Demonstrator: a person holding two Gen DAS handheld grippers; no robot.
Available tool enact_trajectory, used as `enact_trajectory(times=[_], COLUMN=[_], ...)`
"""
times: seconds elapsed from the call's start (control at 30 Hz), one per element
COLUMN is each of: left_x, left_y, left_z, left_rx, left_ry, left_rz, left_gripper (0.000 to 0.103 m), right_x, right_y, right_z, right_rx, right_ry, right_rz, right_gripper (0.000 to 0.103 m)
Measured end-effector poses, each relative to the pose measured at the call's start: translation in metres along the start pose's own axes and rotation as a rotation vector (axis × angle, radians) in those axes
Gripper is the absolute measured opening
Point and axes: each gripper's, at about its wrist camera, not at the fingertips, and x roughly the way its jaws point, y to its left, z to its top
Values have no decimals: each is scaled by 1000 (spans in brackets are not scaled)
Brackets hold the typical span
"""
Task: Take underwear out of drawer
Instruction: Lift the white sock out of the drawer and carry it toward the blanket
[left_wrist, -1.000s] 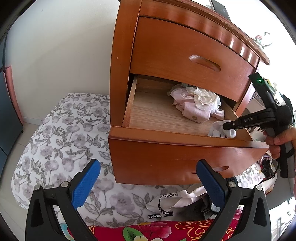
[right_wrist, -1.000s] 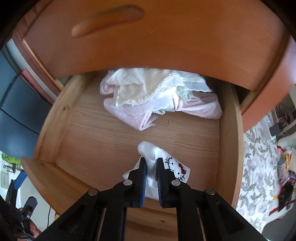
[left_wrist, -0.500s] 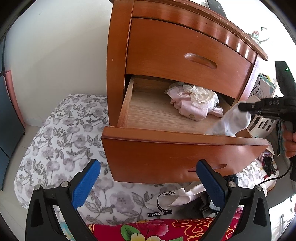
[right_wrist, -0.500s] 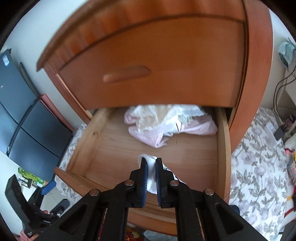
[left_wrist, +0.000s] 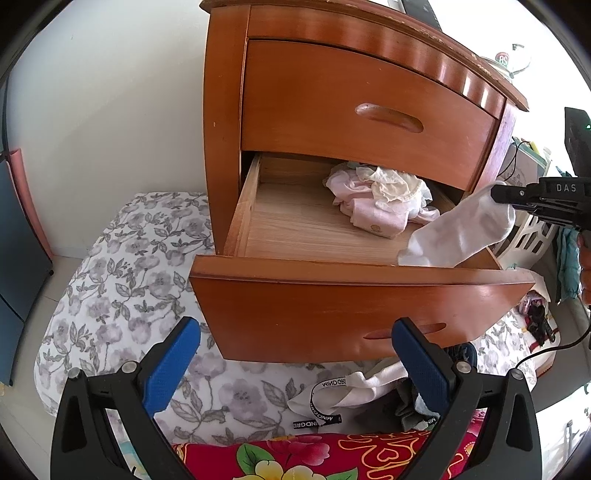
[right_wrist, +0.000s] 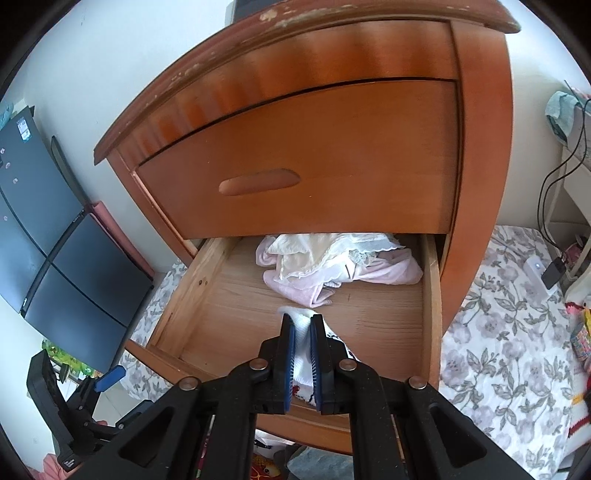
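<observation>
White underwear (left_wrist: 461, 229) lifted above drawer (left_wrist: 351, 295) (pink bundle (left_wrist: 380, 197) remains inside).

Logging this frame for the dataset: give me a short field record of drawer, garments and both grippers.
drawer: lower one, pulled open
held item: white underwear, hanging over the drawer's right front corner
right gripper: fingers shut on the white underwear
left gripper: open, nothing between the fingers, in front of the drawer
left inside: pink and cream pile at the back
upper drawer: closed
</observation>
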Motion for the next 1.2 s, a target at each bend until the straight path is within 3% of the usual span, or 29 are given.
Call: enact_trajectory(times=[0.63,1.03,1.2], left_x=[-13,-20,-25], left_y=[-10,-15,-16], left_z=[1,1,1], left_rx=[22,30,32], left_ry=[-17,-32,-40], left_rz=[5,3,0], left_gripper=[103,103,103], right_x=[-32,-141,-174], right_y=[2,44,58], right_z=[8,28,23], right_rx=[-2,-105,-144], right_ry=[-73,-362,-422], right_rz=[6,47,74], right_gripper=[8,8,8])
